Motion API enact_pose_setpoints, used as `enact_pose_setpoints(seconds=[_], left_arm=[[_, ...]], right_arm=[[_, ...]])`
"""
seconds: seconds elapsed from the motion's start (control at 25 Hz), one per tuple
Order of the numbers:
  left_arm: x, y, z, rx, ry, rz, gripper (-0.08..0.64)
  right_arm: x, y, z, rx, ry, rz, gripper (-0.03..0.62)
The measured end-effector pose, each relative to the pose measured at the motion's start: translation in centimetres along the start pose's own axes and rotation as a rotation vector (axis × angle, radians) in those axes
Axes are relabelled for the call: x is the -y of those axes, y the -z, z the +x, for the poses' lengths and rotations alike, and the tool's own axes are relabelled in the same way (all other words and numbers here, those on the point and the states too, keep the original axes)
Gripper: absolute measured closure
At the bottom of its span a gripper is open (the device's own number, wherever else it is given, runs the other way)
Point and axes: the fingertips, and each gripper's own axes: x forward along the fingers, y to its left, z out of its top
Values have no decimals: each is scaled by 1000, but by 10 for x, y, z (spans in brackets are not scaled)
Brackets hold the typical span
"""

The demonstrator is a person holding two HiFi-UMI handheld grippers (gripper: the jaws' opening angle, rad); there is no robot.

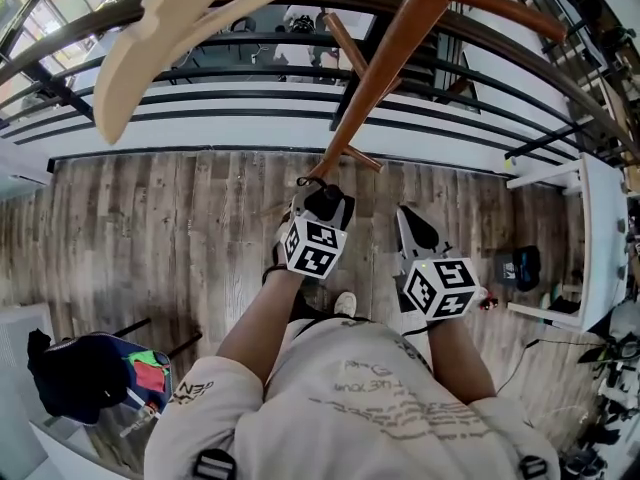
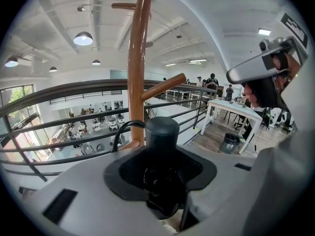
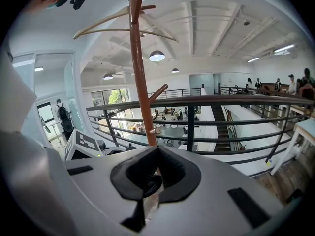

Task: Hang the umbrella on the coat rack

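The wooden coat rack's pole point(image 1: 390, 58) rises from the plank floor by the railing, with a side peg point(image 1: 350, 46) and a pale wooden hanger point(image 1: 170, 28) at the top. My left gripper point(image 1: 322, 206) is at the foot of the pole, shut on the umbrella's black handle point(image 1: 326, 200). In the left gripper view the round handle point(image 2: 162, 132) and its strap loop point(image 2: 123, 132) stick up between the jaws, just in front of the pole point(image 2: 137, 58). My right gripper point(image 1: 408, 218) is beside it, shut and empty. The rest of the umbrella is hidden.
A black metal railing point(image 1: 250, 103) runs behind the rack, with a drop to a lower floor beyond. A white table point(image 1: 600, 238) and a black bin point(image 1: 520, 266) stand at the right. A dark bag point(image 1: 95, 373) lies at the lower left.
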Motion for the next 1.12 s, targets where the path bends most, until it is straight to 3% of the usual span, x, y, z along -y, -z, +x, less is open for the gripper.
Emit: enact_pose_setpoints(seconds=[0.44, 1.12], left_arm=[[30, 1, 12, -16, 45, 7, 394], [39, 45, 35, -67, 68, -35, 394]], right_arm=[[22, 0, -11, -3, 36, 16, 591], [30, 14, -20, -29, 62, 21, 591]])
